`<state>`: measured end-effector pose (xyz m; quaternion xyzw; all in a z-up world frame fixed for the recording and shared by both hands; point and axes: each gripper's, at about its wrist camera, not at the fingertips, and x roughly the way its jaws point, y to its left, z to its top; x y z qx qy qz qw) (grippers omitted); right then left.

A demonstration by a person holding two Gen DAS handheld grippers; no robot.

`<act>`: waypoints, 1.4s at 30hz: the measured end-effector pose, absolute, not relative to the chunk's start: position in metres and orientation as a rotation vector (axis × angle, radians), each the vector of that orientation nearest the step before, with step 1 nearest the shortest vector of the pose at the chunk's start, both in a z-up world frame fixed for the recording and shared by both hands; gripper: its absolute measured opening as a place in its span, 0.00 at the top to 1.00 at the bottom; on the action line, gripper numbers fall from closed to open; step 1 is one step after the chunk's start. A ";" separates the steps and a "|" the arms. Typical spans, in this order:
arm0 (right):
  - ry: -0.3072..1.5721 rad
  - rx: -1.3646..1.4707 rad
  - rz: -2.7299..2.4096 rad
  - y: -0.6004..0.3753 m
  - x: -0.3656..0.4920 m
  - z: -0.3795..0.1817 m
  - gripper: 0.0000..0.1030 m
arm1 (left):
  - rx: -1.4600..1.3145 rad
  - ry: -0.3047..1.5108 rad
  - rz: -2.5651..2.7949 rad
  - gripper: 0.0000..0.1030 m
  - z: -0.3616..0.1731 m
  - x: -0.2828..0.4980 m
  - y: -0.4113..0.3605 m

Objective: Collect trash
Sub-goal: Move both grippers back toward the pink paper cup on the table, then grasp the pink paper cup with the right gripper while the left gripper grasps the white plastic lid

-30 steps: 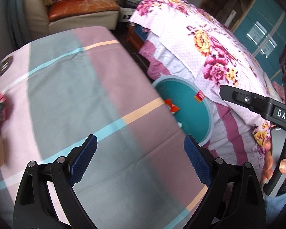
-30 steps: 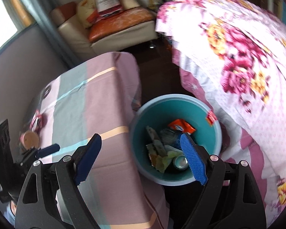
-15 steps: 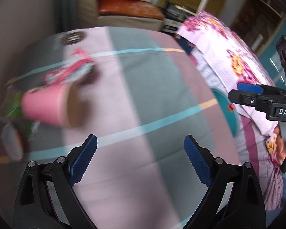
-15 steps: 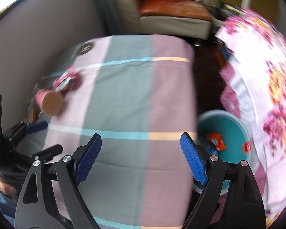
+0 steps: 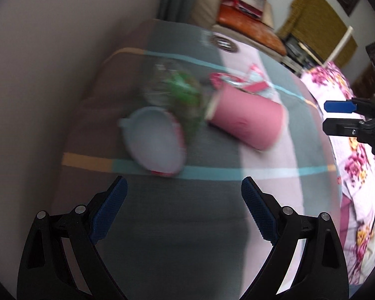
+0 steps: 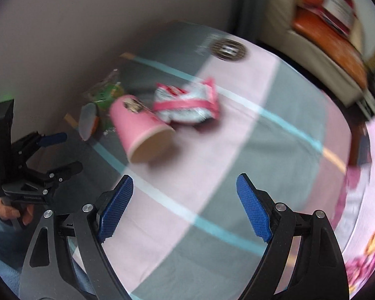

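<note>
A pink paper cup lies on its side on the striped tablecloth; it also shows in the right wrist view. Beside it lie a white lid or bowl, a green wrapper and a pink-and-white snack bag. My left gripper is open and empty, short of the lid. My right gripper is open and empty, short of the cup. The teal bin is out of view.
A grey wall borders the table on the left. A sofa with an orange cushion stands beyond the table's far end. A flowered bedspread lies to the right. A round dark logo marks the cloth.
Both grippers have swung left, away from the teal bin, toward the trash pile by the wall. The cup and lid are now closer in the left view. Both stay open.
</note>
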<state>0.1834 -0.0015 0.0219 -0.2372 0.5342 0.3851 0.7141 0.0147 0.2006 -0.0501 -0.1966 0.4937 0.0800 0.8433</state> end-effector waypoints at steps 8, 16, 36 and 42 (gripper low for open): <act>1.235 -0.703 0.970 0.086 0.192 -0.007 0.22 | -0.445 1.063 0.219 0.10 -0.058 0.007 0.240; 1.306 -0.757 1.032 0.123 0.197 -0.042 0.26 | -0.453 1.067 0.228 0.10 -0.059 0.003 0.252; 1.404 -0.428 0.921 0.036 0.192 -0.030 0.46 | -0.427 1.074 0.239 0.45 -0.070 0.046 0.226; 1.388 -0.323 0.918 0.006 0.190 -0.023 0.47 | -0.422 1.067 0.208 0.45 -0.064 0.035 0.214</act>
